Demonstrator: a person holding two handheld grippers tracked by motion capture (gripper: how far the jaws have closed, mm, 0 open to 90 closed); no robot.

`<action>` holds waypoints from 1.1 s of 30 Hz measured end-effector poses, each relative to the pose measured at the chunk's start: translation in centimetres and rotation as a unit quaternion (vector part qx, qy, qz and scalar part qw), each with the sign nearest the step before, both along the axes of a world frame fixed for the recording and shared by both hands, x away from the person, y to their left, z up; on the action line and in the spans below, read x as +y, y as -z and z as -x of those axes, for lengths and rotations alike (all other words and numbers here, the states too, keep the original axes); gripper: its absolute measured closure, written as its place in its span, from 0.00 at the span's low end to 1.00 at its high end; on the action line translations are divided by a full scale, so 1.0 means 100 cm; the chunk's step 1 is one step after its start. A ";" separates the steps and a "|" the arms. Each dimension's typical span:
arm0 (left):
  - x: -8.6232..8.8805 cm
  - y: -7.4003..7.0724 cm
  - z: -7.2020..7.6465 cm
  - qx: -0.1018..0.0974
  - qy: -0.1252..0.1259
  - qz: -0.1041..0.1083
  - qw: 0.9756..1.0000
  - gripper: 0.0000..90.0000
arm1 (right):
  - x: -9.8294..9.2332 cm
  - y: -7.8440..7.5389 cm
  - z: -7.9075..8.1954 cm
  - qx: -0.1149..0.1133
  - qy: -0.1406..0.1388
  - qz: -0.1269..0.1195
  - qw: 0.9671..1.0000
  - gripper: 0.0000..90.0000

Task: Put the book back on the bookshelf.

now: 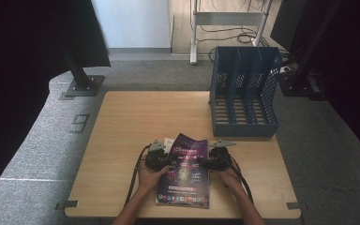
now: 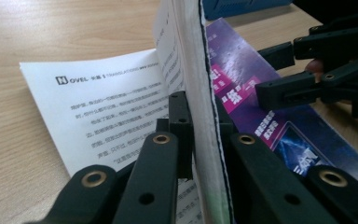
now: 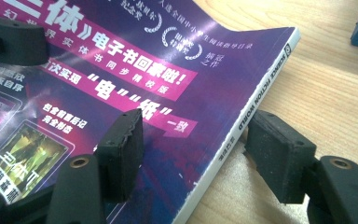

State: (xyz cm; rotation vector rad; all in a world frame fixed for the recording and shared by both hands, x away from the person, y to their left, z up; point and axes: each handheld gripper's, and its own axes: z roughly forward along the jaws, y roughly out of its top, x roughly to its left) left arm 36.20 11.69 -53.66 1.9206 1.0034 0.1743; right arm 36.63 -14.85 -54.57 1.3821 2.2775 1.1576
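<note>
A magazine with a purple cover lies near the table's front edge between both hands. My left gripper is at its left edge. In the left gripper view that gripper is shut on a thin sheaf made of the cover and some pages, lifted up edge-on, and a white printed inside page lies bared beneath. My right gripper is at the magazine's right side. In the right gripper view it stands open astride the spine, one pad over the cover and the other over bare wood.
A blue slotted file rack stands at the table's back right, its compartments empty. The wooden table has bare surface to the left and behind the magazine. Black stands and cables sit on the floor beyond.
</note>
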 end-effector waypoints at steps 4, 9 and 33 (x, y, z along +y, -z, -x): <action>0.000 0.001 -0.001 0.003 -0.001 0.000 1.000 0.94 | 0.000 0.001 -0.003 0.002 0.003 -0.002 1.000 0.39; 0.000 0.002 -0.002 0.005 -0.001 -0.002 1.000 0.94 | 0.001 0.001 -0.006 0.002 0.005 -0.002 1.000 0.39; -0.001 0.001 -0.004 0.004 0.002 -0.005 1.000 0.94 | 0.007 0.002 -0.033 0.012 0.000 -0.032 0.999 0.48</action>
